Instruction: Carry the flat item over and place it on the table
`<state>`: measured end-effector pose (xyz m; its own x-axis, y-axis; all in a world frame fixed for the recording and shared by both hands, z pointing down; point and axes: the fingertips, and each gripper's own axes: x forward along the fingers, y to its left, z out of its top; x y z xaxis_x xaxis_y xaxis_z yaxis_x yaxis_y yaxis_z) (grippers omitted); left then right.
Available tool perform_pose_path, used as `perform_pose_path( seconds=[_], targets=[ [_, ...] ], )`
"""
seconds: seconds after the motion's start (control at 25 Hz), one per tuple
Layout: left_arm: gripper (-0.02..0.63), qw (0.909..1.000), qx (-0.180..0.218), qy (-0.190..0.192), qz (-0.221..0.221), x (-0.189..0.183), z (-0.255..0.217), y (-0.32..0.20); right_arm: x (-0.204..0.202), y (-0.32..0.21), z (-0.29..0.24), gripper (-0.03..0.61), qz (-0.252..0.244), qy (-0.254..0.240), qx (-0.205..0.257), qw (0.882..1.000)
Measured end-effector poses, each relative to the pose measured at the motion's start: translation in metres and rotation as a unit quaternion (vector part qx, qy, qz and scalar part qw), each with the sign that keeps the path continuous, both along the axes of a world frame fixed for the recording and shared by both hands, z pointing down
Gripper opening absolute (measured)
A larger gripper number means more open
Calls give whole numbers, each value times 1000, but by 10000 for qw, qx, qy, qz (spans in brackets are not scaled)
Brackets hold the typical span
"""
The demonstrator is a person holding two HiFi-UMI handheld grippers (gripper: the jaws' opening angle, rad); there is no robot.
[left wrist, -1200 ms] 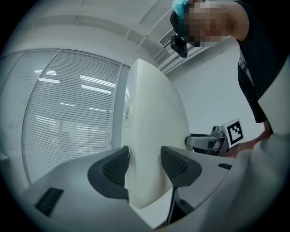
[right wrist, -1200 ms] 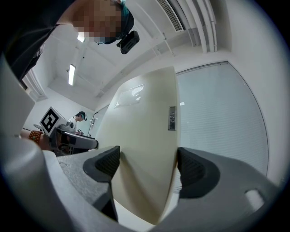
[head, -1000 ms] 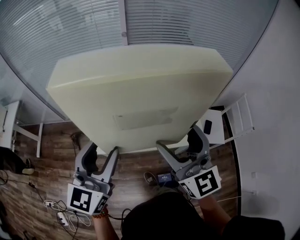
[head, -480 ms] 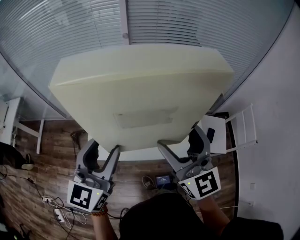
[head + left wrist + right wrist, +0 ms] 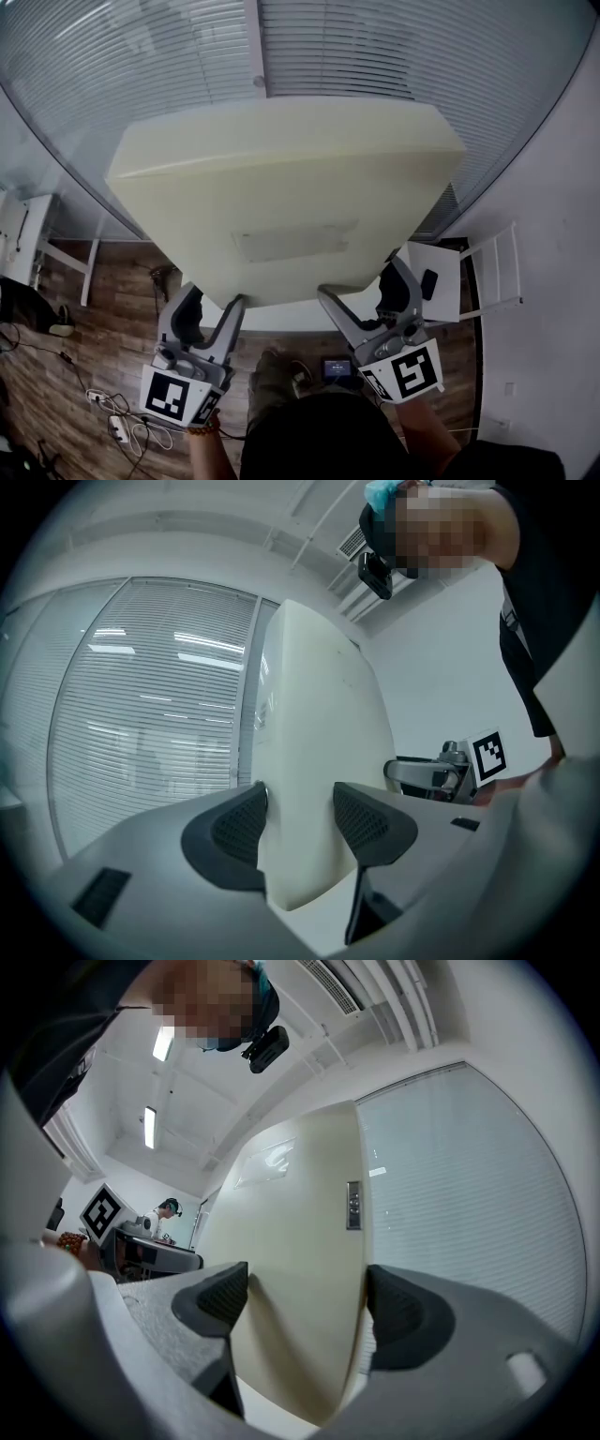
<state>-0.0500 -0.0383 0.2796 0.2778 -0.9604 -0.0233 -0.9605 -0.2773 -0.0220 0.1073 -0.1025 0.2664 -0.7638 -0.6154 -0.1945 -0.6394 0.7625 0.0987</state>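
**While gripped at its near edge, a big foam slab hangs between two hand-held claws**

Because the head camera looks steeply down, a curved glass wall with closed blinds [image 5: 141, 66] fills the top of its view. In front of the glass is a large, thick, cream-coloured foam slab [image 5: 281, 187], off the ground, with its broad face turned toward the camera. A faint rectangular patch [image 5: 295, 241] sits low on that face. Dark wooden floor [image 5: 103, 328] shows below the slab.

Both claws hold the slab along its lower edge, well apart from each other. The left gripper [image 5: 208, 307] has its two jaws closed on the slab's left part. In the left gripper view the ribbed pads press both faces of the foam [image 5: 319, 742], which rises up out of the left gripper [image 5: 300, 822]. The right gripper [image 5: 361, 292] clamps the right part of the same edge. In the right gripper view the right gripper [image 5: 305, 1305] has its pads squeezing the slab [image 5: 291, 1269] from both sides.

Each gripper carries a cube with black-and-white square markers [image 5: 173, 396].

To the right, beyond the right gripper, is a small white table [image 5: 450, 267] with a dark flat object [image 5: 428, 284] on it. Loose cables [image 5: 112, 417] lie on the floor at lower left.
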Motion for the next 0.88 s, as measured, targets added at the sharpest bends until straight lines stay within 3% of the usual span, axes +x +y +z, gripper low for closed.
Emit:
perform_pose_path(
  seconds=[0.88],
  targets=[
    [226,9985,-302,191,407,0,42,-45,8,-33,32,391,465,165,-267,9984]
  ],
)
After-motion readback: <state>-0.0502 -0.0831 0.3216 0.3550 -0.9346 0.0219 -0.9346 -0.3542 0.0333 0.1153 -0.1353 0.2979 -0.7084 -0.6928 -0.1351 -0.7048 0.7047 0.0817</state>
